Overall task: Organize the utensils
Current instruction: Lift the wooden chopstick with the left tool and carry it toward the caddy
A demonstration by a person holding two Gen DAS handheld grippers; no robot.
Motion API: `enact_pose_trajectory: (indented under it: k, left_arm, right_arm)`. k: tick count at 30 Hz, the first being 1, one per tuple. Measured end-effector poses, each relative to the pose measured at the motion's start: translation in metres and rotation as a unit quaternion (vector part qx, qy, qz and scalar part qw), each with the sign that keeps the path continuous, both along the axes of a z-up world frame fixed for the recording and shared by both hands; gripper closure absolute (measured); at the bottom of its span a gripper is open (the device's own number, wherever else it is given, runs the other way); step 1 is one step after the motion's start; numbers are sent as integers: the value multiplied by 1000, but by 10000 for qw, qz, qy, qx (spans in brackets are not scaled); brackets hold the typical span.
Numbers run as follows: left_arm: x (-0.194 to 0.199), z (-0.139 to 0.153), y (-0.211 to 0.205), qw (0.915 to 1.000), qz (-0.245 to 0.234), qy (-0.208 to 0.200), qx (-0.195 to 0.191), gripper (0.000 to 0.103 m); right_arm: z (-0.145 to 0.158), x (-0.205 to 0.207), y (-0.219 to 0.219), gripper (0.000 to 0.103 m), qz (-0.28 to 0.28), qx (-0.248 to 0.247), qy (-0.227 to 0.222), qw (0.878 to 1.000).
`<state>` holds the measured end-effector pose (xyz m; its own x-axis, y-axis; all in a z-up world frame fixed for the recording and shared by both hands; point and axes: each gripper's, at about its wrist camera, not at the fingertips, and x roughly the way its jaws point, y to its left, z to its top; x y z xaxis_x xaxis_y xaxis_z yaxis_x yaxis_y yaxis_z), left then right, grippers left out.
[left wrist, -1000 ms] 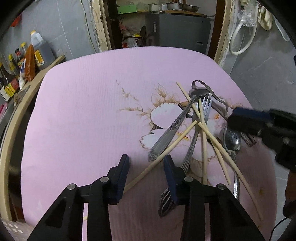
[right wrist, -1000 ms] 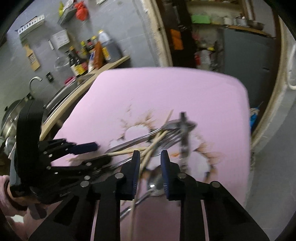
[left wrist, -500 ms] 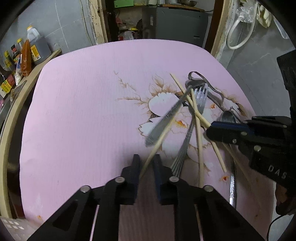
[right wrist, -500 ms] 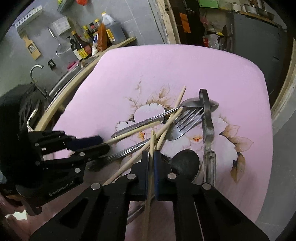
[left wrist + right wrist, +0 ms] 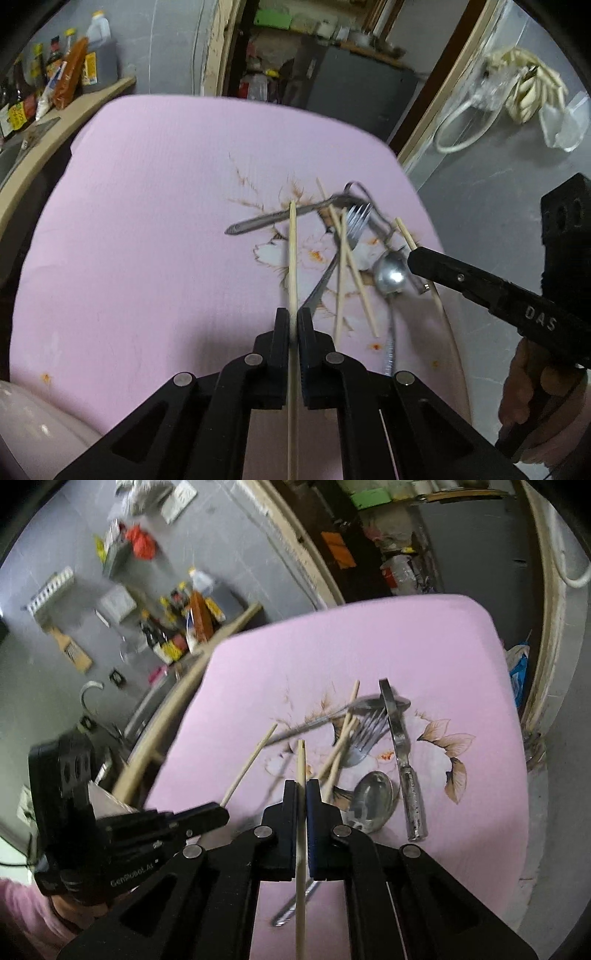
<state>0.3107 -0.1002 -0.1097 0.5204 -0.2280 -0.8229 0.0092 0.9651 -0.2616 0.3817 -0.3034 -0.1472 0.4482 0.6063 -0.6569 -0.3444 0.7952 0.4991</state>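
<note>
My left gripper (image 5: 293, 319) is shut on a wooden chopstick (image 5: 293, 254) and holds it lifted above the pink cloth (image 5: 147, 221). My right gripper (image 5: 301, 792) is shut on another chopstick (image 5: 301, 760), also lifted. On the cloth lies a pile: a fork (image 5: 351, 229), a spoon (image 5: 391, 275), a long-handled spoon (image 5: 273, 219), a knife (image 5: 404, 768) and two more chopsticks (image 5: 349, 273). The right gripper shows in the left wrist view (image 5: 415, 254), the left gripper in the right wrist view (image 5: 221, 812).
Sauce bottles (image 5: 70, 74) stand on a wooden counter edge (image 5: 44, 125) at the far left. A pale bowl rim (image 5: 33, 435) sits at the near left corner. A grey wall and doorway lie beyond the cloth's far and right edges.
Both grippers have shut on a chopstick each and lifted them out of the pile. The long-handled spoon has swung to lie more sideways.
</note>
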Motion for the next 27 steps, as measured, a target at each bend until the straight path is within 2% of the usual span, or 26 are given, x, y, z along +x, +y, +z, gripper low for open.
enact_pose_trajectory:
  k: [9,13,20,27]
  left_arm:
    - [-35,52,23,9946,237,-844,-563,98]
    - [-52,82,40,9909,297,-1150,-626,98]
    - [-81,127,86,9835,397,-1679,-537,98]
    - [-122,153,146,9735,678,-2155,-358,98]
  right_arm:
    - [51,-27,17,99,-174,83,-656,9977]
    - [78,-40,29,99,-161,203,-922,9954]
    - [120,-65,74,99,-101,430,-1380,9894]
    - [148,-99,133,99,-85,744,-1830,9803]
